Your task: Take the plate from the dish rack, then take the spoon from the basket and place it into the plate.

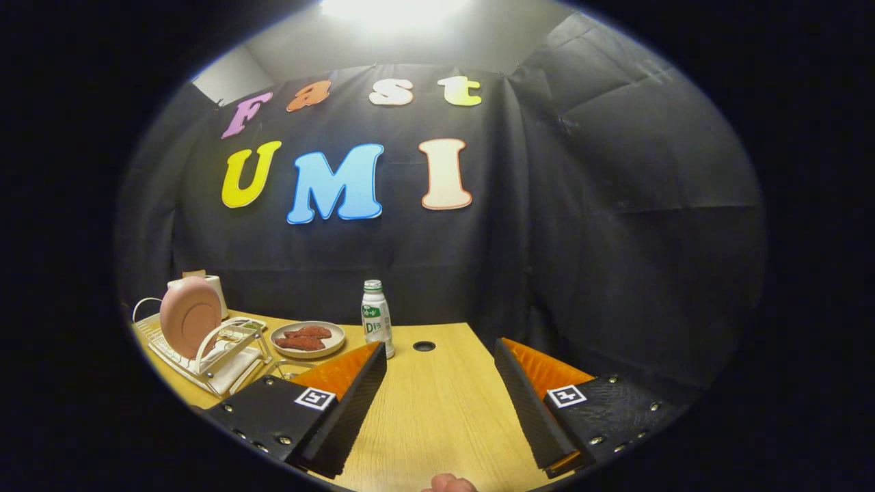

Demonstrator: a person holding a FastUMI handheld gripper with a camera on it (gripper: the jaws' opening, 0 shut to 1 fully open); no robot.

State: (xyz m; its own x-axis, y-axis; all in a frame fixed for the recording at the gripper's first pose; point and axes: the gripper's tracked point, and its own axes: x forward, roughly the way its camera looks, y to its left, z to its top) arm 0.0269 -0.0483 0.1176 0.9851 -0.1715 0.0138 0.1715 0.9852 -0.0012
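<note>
Overhead lamp (389, 10) is blowing out to pure white above the booth wall; ceiling around it is glaring pale. Light is falling off downward, wall reading dim and matte with faint creases showing. Tabletop (437, 403) is catching warm, even light, no hard glare. Gripper (441, 355) fingers, spread apart with nothing between them, are casting soft shadows inward. Fisheye is bending tabletop edges and wall folds, strongest outward. Plate (190, 316) and bottle (377, 316) are staying reasonably sharp; a fingertip (448, 484) below is blurring.

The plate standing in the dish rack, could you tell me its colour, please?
Pink, best seen in the gripper view: the plate stands upright in the dish rack.
</note>
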